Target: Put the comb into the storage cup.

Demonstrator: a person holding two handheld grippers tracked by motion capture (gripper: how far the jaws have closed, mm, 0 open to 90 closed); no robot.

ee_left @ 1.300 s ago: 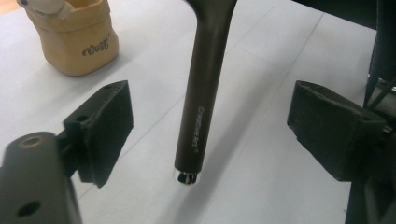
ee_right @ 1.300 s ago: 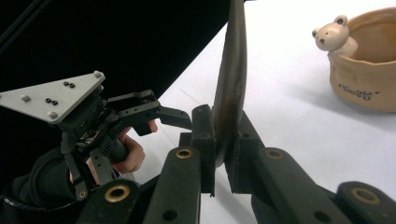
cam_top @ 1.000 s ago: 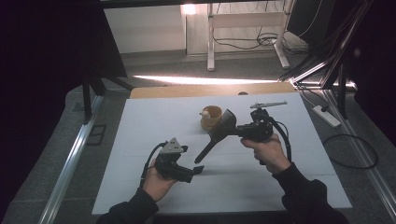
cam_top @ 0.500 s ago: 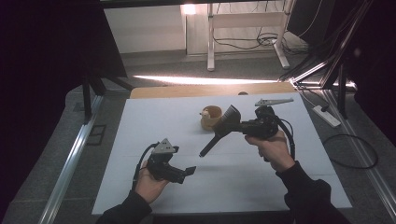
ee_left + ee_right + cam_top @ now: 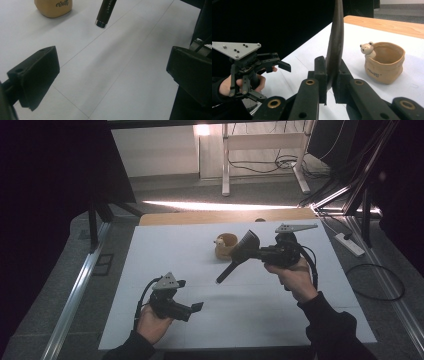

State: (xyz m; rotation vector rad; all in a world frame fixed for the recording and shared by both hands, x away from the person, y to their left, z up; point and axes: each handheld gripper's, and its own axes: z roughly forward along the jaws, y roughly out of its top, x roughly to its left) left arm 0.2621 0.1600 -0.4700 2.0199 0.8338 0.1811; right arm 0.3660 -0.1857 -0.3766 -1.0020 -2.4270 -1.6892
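Observation:
A black flat brush (image 5: pixel 240 254) with a long handle hangs above the white table, head up near the pot and handle slanting down-left. My right gripper (image 5: pixel 256 251) is shut on the brush head (image 5: pixel 335 45), which I see edge-on between its jaws (image 5: pixel 329 75). A tan pot with a small bear figure (image 5: pixel 226 247) stands just behind the brush, and to its right in the right gripper view (image 5: pixel 384 65). My left gripper (image 5: pixel 194 308) is low at the front left, open and holding nothing (image 5: pixel 110 67). Beyond its jaws are the brush handle's tip (image 5: pixel 101 23) and the pot (image 5: pixel 53 7).
The white table sheet (image 5: pixel 175 255) has a wooden strip (image 5: pixel 200 217) along its far edge. Metal frame rails (image 5: pixel 75 295) run down both sides of the table. Cables and a power strip (image 5: pixel 350 245) lie on the floor at the right.
My right gripper has lifted the brush a little up and to the right. My left gripper has drawn back slightly toward the front left, still open.

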